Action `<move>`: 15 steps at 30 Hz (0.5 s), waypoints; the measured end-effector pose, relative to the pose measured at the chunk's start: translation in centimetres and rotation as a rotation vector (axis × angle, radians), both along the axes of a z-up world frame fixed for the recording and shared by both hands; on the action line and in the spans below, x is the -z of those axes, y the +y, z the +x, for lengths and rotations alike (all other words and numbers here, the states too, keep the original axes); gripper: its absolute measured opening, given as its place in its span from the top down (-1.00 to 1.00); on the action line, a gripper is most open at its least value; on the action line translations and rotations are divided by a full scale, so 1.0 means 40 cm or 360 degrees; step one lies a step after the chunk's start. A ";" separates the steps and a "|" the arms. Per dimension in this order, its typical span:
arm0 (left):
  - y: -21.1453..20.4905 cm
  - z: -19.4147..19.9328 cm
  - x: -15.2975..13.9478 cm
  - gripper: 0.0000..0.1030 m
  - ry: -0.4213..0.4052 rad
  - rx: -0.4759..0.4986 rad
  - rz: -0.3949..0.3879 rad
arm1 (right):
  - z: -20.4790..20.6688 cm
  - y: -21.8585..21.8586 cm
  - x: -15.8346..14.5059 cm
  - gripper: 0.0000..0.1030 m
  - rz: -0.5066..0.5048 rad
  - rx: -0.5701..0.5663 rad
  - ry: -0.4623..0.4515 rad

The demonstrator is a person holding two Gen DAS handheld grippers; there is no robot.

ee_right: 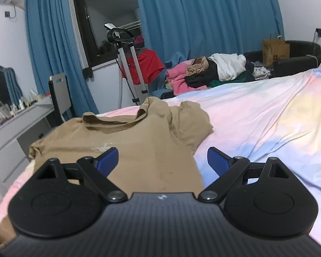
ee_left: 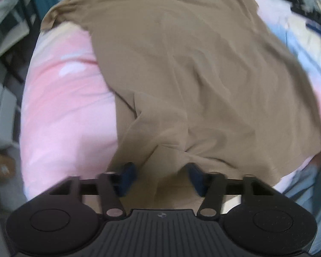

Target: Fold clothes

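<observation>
A tan T-shirt [ee_left: 177, 68] lies spread on a pink and pastel bed sheet [ee_left: 66, 111], neck at the far end. My left gripper [ee_left: 162, 171] is at the shirt's near hem, jaws apart, the hem bunched up between the blue pads [ee_left: 128, 175]. In the right wrist view the same shirt [ee_right: 139, 143] lies on the bed, its right sleeve crumpled. My right gripper [ee_right: 162, 158] hovers over the shirt's right side, open and empty, blue pads [ee_right: 217, 160] wide apart.
A pile of mixed clothes [ee_right: 214, 70] lies at the far end of the bed. A garment steamer stand [ee_right: 128, 64], blue curtains [ee_right: 203, 17], a grey dresser [ee_right: 21, 128] and a paper bag [ee_right: 275, 50] stand around the bed [ee_right: 267, 117].
</observation>
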State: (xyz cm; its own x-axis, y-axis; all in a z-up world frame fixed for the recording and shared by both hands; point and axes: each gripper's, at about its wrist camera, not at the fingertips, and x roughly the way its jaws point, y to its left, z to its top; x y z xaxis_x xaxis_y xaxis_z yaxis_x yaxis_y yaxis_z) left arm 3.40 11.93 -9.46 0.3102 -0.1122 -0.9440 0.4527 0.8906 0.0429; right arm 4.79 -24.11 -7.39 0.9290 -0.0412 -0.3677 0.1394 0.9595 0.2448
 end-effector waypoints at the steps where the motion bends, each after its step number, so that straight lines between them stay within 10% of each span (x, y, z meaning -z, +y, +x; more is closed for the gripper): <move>1: -0.005 -0.002 0.000 0.81 -0.0009 0.0029 0.0028 | -0.005 -0.002 -0.001 -0.77 0.0002 0.0005 0.0001; 15: -0.004 -0.096 -0.041 0.95 0.0126 0.0092 0.0115 | -0.020 -0.032 -0.016 -0.77 0.0113 0.0033 -0.0038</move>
State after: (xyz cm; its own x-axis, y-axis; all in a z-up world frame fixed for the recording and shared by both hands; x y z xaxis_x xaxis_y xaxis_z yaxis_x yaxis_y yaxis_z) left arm -0.45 11.78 -7.81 0.2296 -0.0587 -0.9715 0.5075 0.8590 0.0680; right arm 3.99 -25.38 -6.75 0.9368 -0.0350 -0.3481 0.1522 0.9367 0.3155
